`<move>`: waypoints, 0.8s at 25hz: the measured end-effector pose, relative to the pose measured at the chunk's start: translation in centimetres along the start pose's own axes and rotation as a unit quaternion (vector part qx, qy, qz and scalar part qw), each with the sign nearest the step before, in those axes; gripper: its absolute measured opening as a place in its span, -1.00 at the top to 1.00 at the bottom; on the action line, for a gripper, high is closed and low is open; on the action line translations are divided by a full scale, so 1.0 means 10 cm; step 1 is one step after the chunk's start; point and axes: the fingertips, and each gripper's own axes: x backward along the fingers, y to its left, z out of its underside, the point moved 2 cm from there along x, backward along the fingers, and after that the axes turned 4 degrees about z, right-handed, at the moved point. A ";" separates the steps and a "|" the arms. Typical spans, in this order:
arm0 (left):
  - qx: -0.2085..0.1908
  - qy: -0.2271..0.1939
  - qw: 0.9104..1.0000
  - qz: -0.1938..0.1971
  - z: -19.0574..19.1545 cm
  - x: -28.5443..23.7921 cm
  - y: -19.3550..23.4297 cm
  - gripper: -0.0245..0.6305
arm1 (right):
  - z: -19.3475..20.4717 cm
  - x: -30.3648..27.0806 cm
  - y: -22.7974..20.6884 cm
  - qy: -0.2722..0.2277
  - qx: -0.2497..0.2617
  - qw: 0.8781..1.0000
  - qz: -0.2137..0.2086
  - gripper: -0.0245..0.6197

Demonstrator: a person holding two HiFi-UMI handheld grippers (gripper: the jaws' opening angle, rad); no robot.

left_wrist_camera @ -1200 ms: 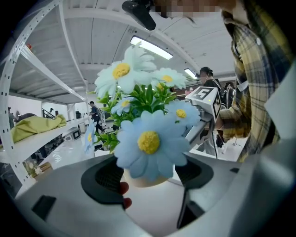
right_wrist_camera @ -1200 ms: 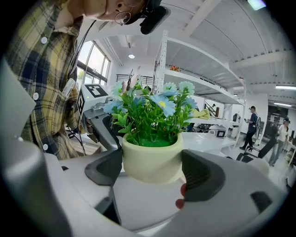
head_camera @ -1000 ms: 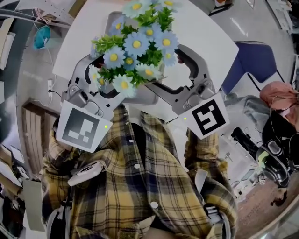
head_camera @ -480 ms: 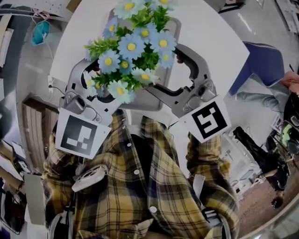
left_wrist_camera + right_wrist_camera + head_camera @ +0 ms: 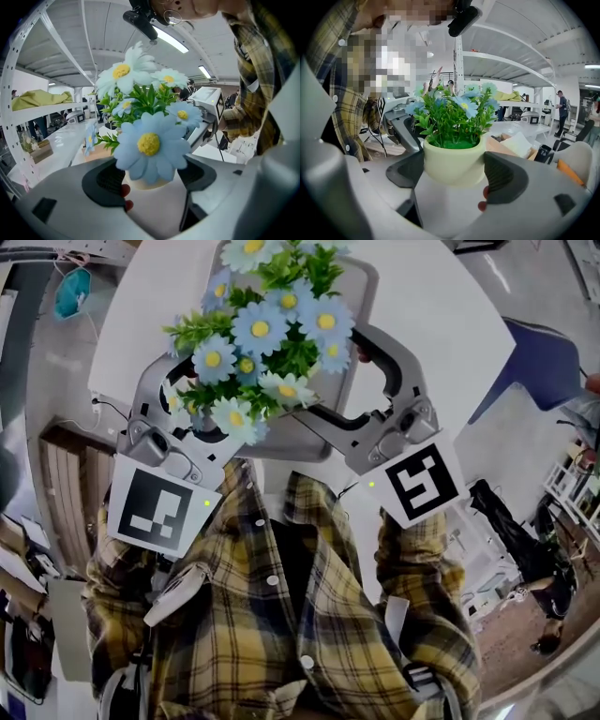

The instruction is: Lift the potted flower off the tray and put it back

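The potted flower (image 5: 262,343), blue daisies in a pale cream pot (image 5: 453,161), hangs in the air close to the person's chest, over the near edge of the grey tray (image 5: 364,287). My left gripper (image 5: 211,427) and right gripper (image 5: 309,418) clamp the pot from opposite sides, both shut on it. In the left gripper view a big daisy (image 5: 150,143) covers most of the pot (image 5: 140,182) between the dark pads (image 5: 105,180). In the right gripper view the pot's wall sits squeezed between the pads (image 5: 504,178), with the left gripper's arm behind it.
The tray lies on a white round table (image 5: 441,324). A blue chair (image 5: 534,362) stands to the right of the table, and a teal object (image 5: 70,292) lies on the floor at the far left. Shelving and benches with people show far off in both gripper views.
Both grippers keep their hold on the pot. The flowers and grippers have drifted a little left in the head view, and more of the tray shows behind them.
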 end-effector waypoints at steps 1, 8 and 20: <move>0.001 0.001 1.000 0.000 0.00 0.00 0.00 -0.09 | 0.00 0.00 0.00 0.001 -0.002 1.000 0.000 -0.24; 0.002 0.006 1.000 0.004 0.00 0.02 -0.01 -0.09 | -0.01 0.00 0.01 0.004 -0.009 1.000 -0.004 -0.24; -0.002 0.026 1.000 0.002 0.01 0.04 -0.01 -0.09 | -0.01 -0.01 0.03 -0.003 -0.017 1.000 -0.012 -0.24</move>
